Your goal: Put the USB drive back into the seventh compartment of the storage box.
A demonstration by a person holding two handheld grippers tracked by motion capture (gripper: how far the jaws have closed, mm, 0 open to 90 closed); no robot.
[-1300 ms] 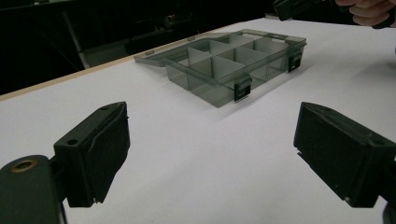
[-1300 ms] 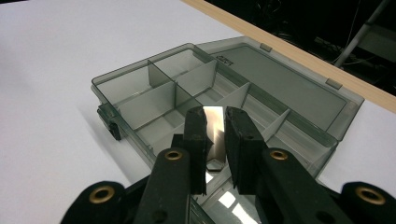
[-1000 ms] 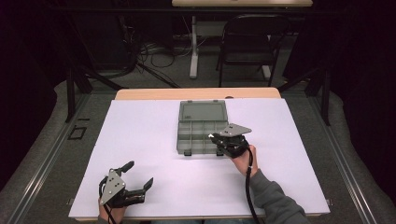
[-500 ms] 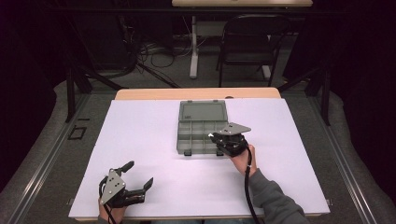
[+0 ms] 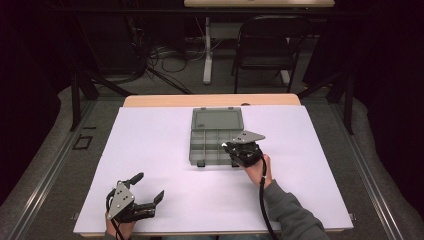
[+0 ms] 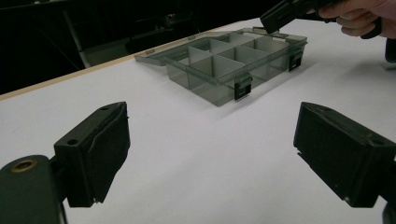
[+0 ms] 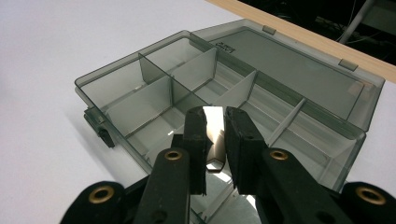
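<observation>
While the left gripper [image 5: 145, 199] rests idle near the front left of the white table [image 5: 150, 150], its jaws spread wide with nothing between them, the right gripper [image 7: 215, 140] hovers over the near right part of the open organizer box [image 5: 215, 142], which sits mid-table with its lid laid back flat. In the right gripper view its jaws are clamped on a small shiny metal piece [image 7: 215, 133], held above one of the box's compartments. The step in hand looks like placing that piece into a compartment. The next move probably calls for lowering the tips between the dividers and then opening the jaws, keeping clear of the thin walls.
</observation>
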